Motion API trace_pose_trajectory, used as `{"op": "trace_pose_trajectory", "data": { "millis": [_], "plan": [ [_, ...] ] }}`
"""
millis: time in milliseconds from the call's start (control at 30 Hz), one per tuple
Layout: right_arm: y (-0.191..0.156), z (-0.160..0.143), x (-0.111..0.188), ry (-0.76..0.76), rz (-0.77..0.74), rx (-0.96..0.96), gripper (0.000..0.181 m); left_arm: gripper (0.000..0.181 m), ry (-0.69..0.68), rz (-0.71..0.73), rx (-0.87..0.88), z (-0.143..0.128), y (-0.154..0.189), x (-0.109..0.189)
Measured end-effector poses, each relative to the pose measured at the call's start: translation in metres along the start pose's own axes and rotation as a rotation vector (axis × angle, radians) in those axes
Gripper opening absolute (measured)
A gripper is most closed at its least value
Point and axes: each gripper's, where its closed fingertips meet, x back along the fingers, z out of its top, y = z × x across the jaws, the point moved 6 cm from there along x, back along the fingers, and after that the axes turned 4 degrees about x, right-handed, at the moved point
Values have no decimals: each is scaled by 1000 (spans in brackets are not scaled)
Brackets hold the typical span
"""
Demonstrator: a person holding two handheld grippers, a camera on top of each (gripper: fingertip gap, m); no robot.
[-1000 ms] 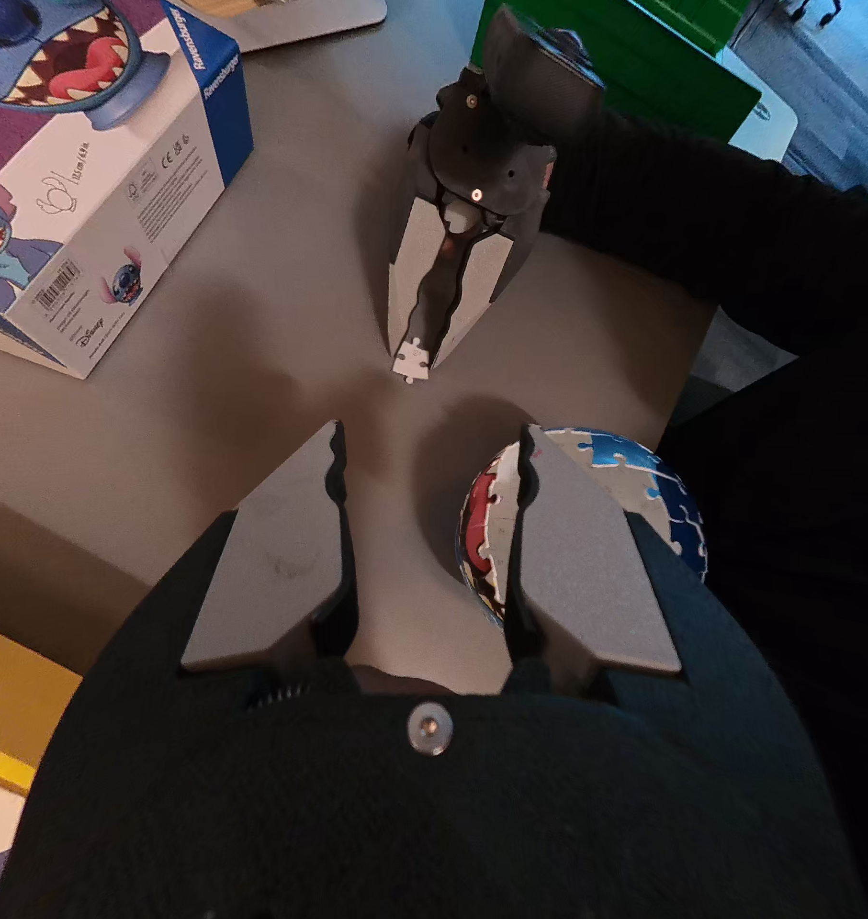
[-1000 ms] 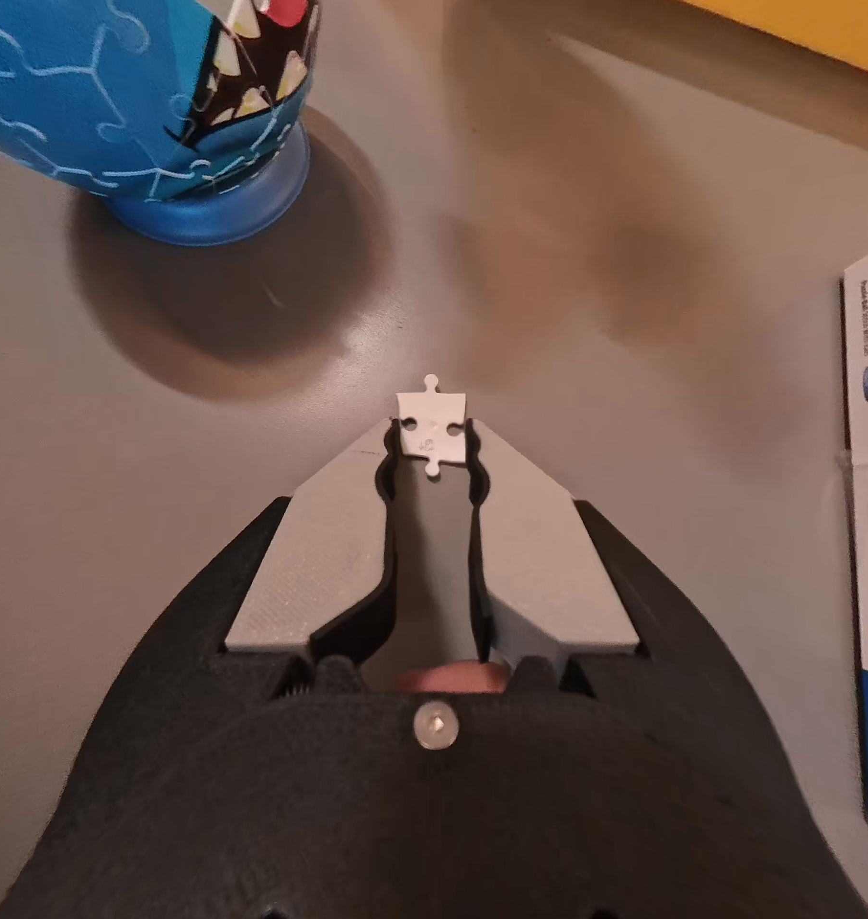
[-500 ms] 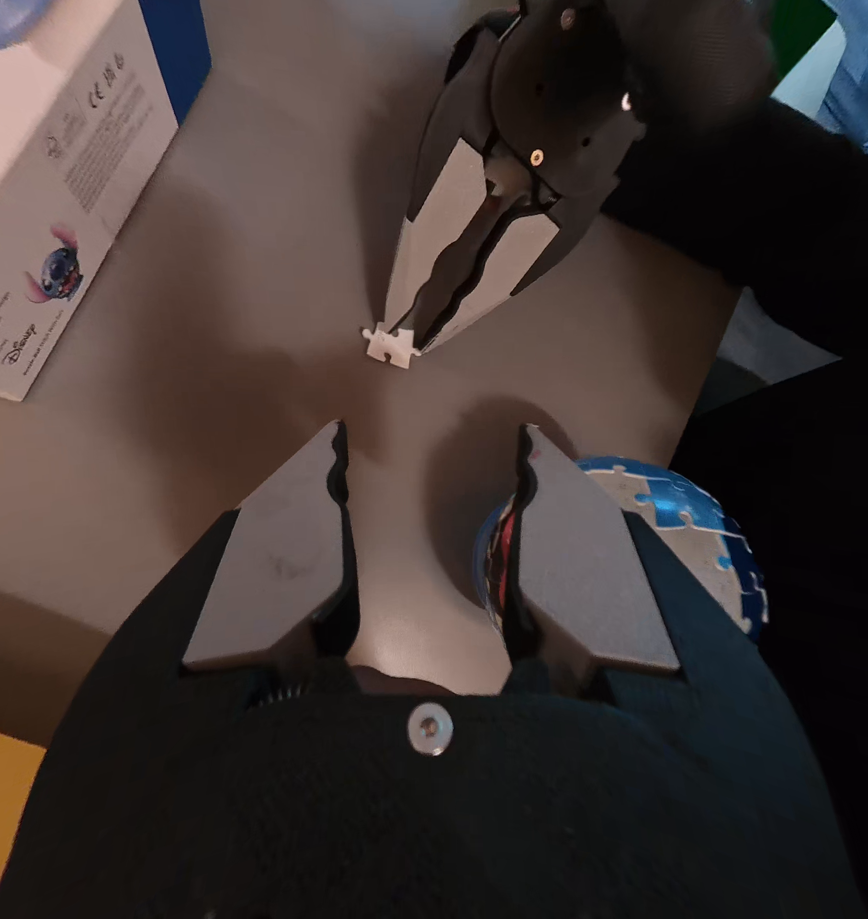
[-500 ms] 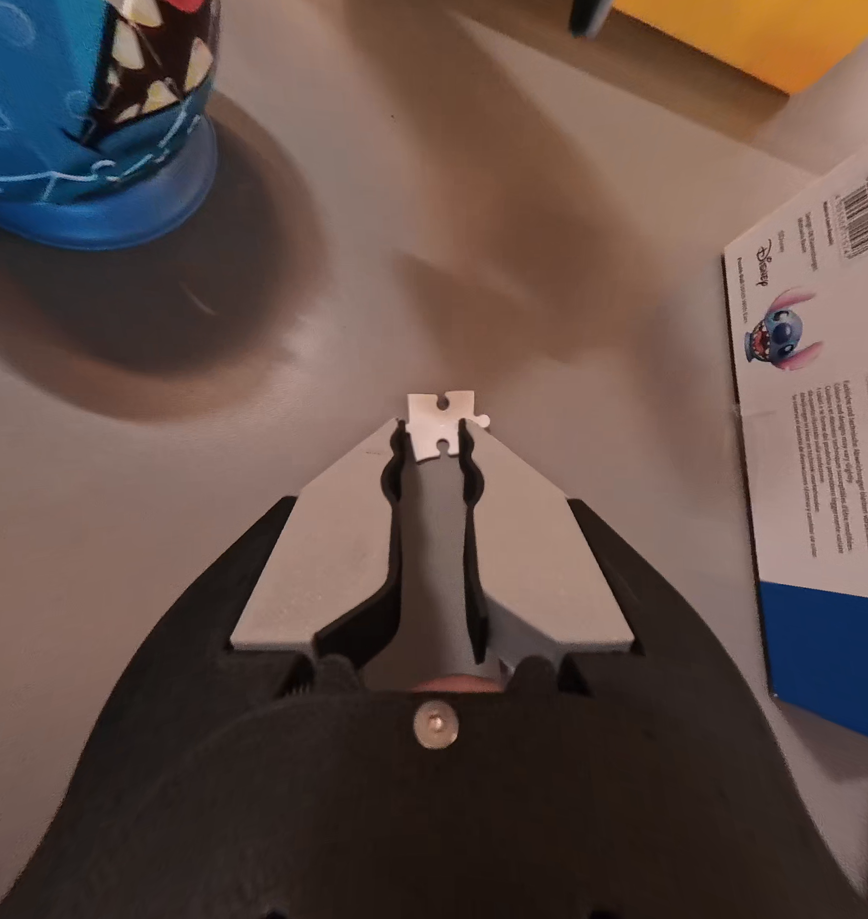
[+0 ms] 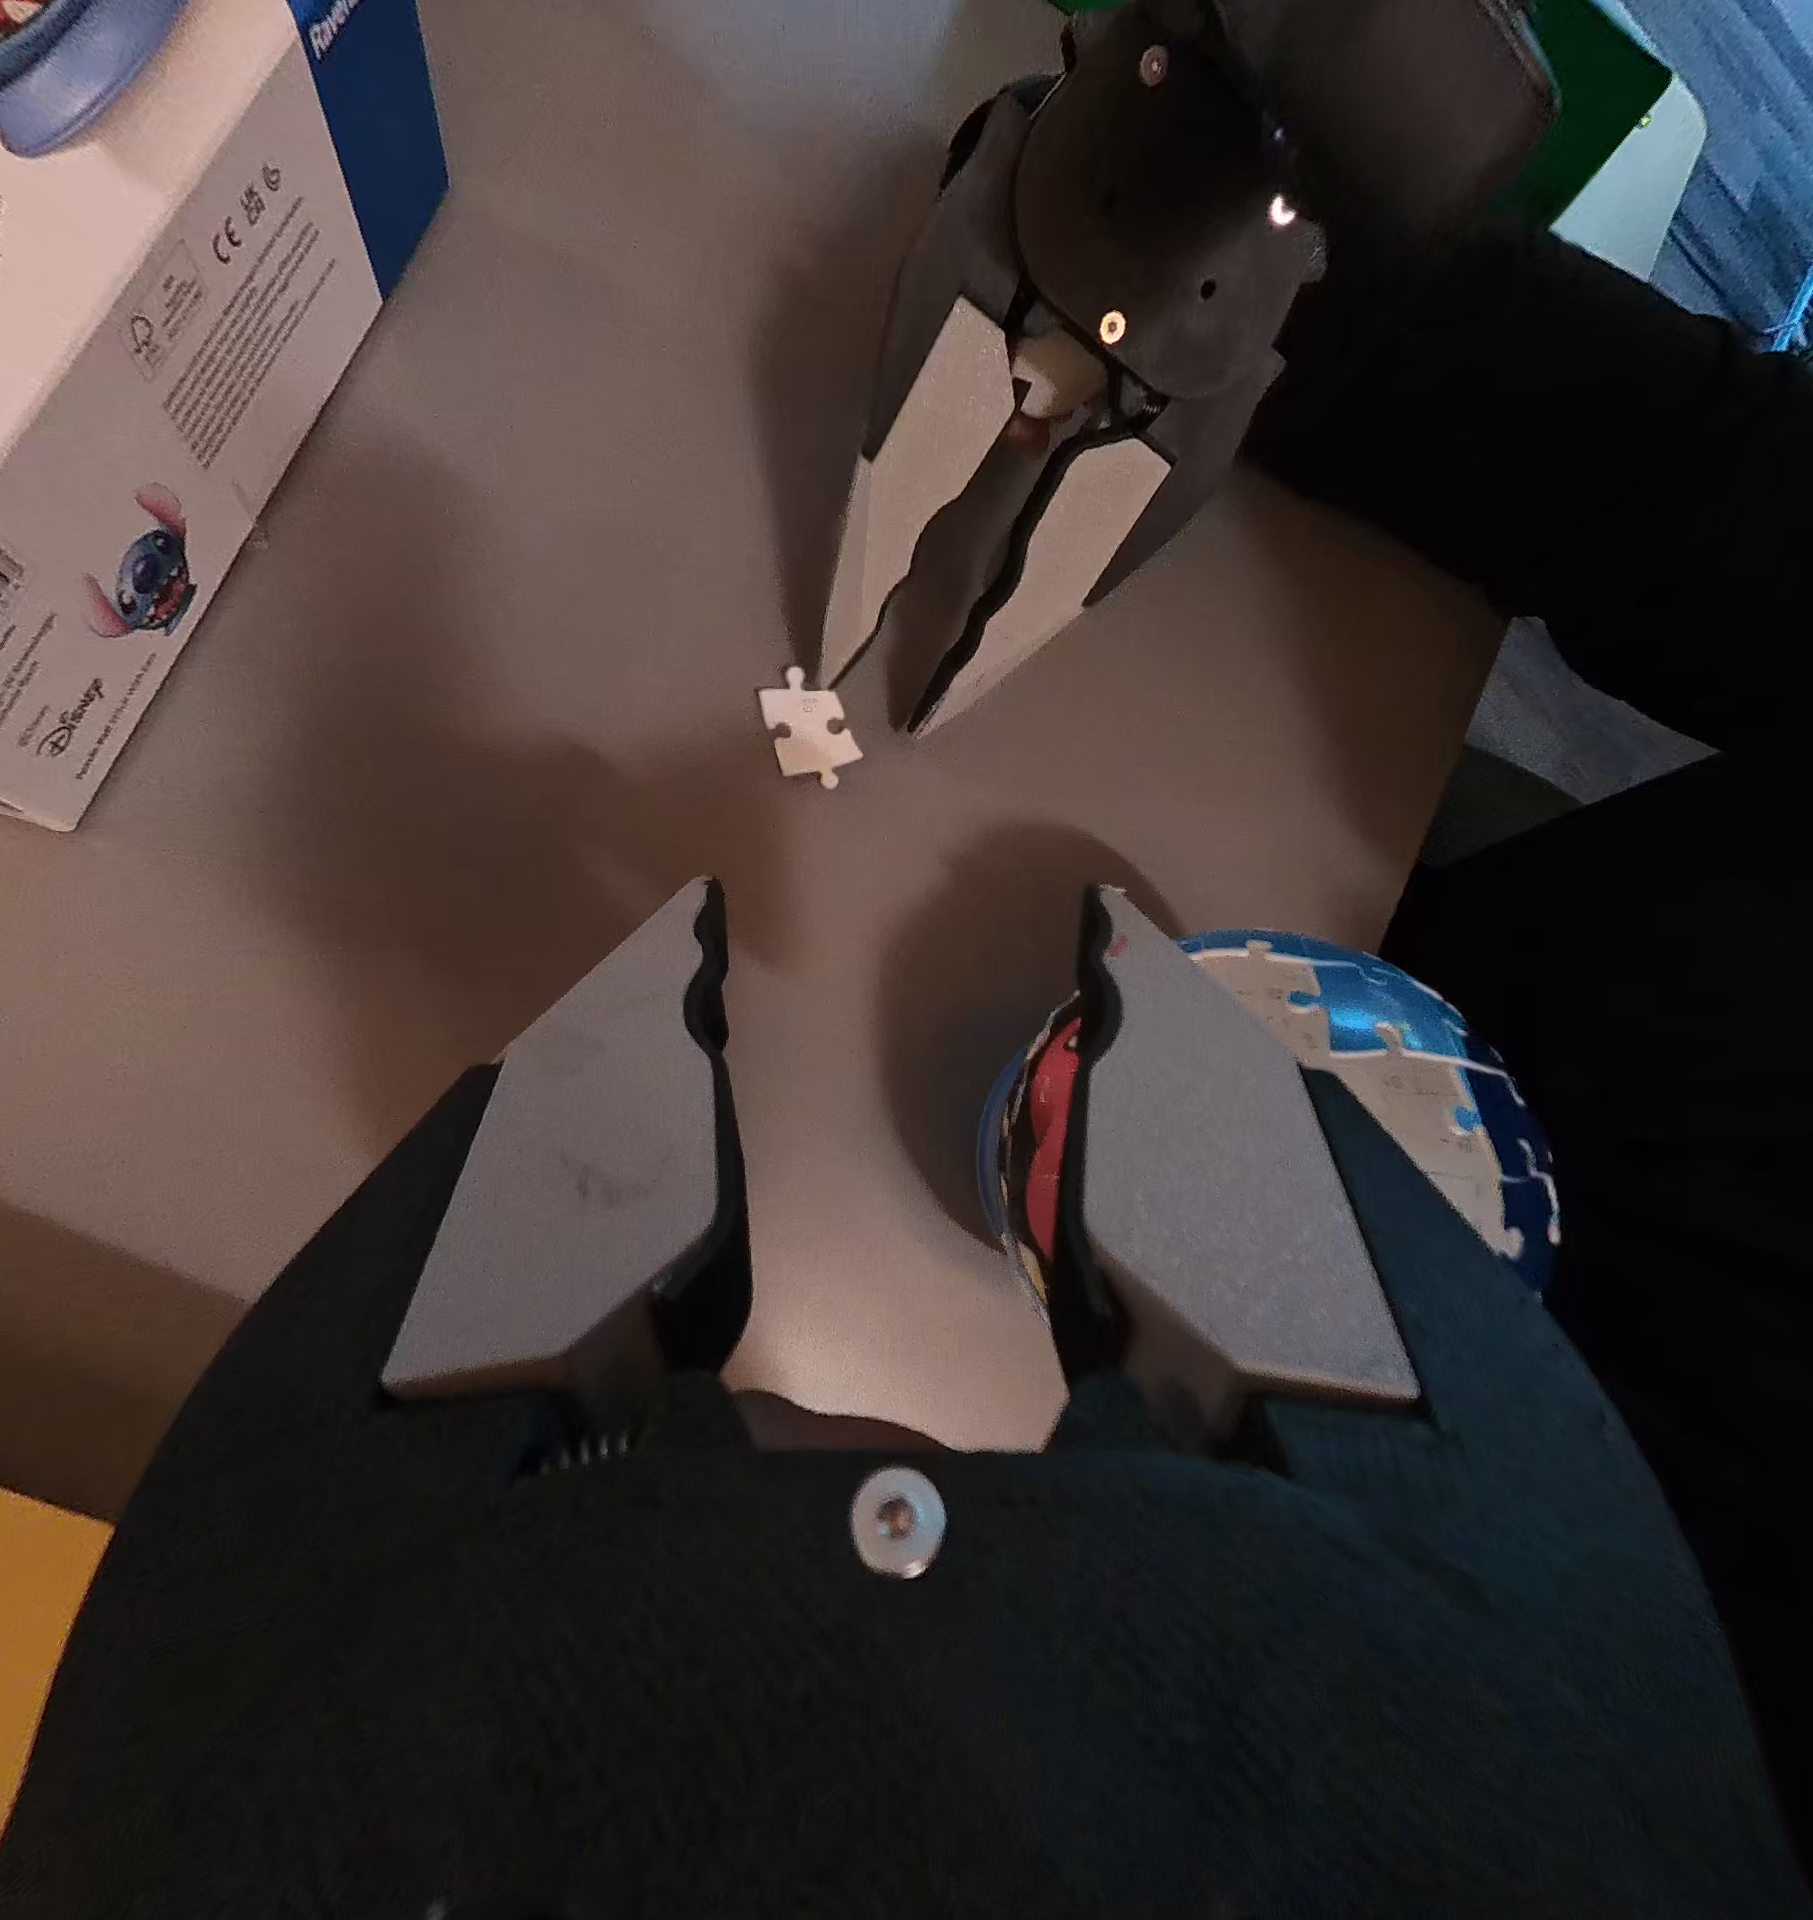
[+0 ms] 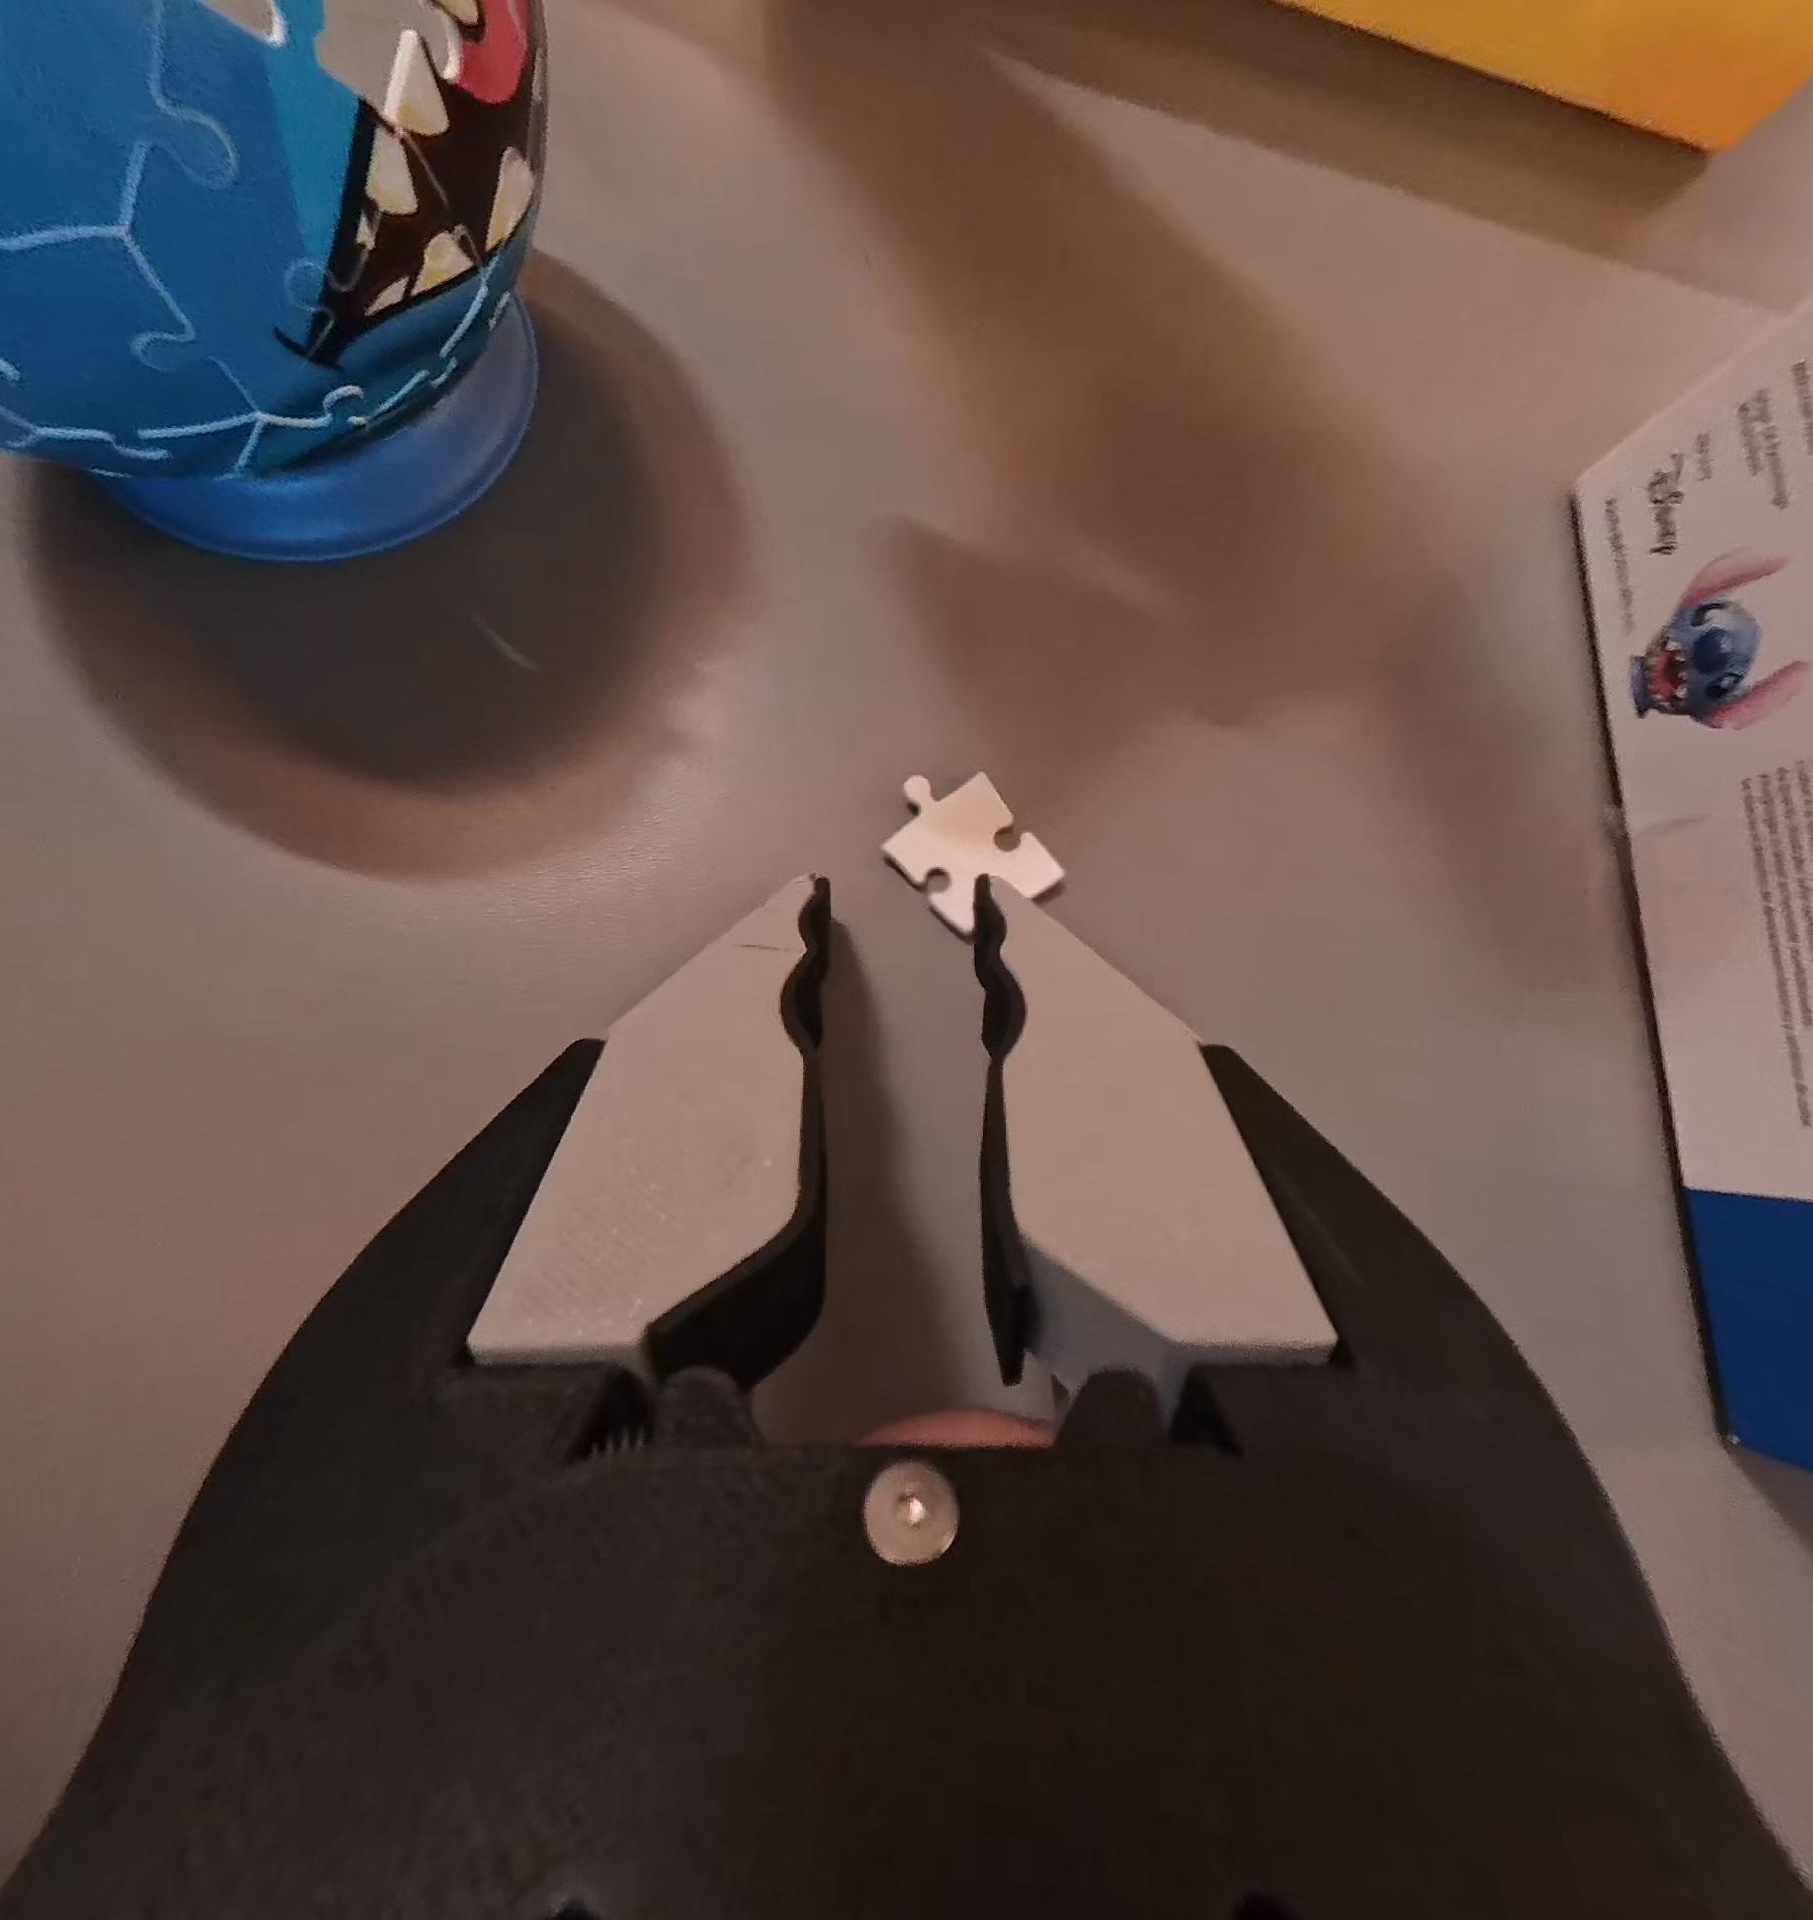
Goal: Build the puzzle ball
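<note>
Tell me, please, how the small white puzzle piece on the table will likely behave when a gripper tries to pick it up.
The puzzle piece lies flat on the smooth table, so it probably slides. It looks thin and light: fingertips likely must catch its edges.

Count for your log: one loose white puzzle piece on the tabletop; one partly built puzzle ball on one blue stand; one printed box at the tabletop's edge; you hold two grippers, left gripper and right gripper.
</note>
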Motion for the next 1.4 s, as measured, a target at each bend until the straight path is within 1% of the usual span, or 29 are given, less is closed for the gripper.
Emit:
{"op": "trace_pose_trajectory", "data": {
  "millis": [133,200,333,400,467,500,567,667,733,800,967,1067,1200,1267,1400],
  "plan": [
    [6,2,5,47,-26,-18,25,67,48,21,-29,2,1,15],
    [10,1,5,62,-25,-32,27,69,116,44,-91,13,1,29],
    [15,0,2,94,-10,-116,33,67,350,27,-172,63,9,59],
    [13,2,-3,91,-1,-143,35,67,407,49,-222,86,10,65],
    [9,0,-9,45,-8,-137,35,67,443,54,-265,104,13,68],
    [6,-1,-13,28,-10,-138,34,67,460,42,-284,111,16,70],
    [3,0,-16,41,-16,-145,35,67,500,22,-315,121,20,75],
    [5,1,-17,34,-14,-150,33,67,547,26,-343,125,19,81],
    [6,2,-18,30,-17,-135,33,67,580,12,-330,127,16,84],
    [6,4,-19,28,-19,-127,34,67,574,-4,-286,128,14,86],
    [9,6,-13,43,-38,-133,36,70,577,112,-317,120,11,94],
    [11,2,-15,33,-45,-141,36,69,592,89,-326,119,14,99],
    [9,2,-19,21,-51,-183,40,69,612,72,-310,119,13,102],
    [10,1,-19,4,-84,-216,43,69,607,78,-307,119,13,101],
    [10,3,-20,-24,-151,-310,40,69,598,99,-324,118,14,100]
  ]
}}
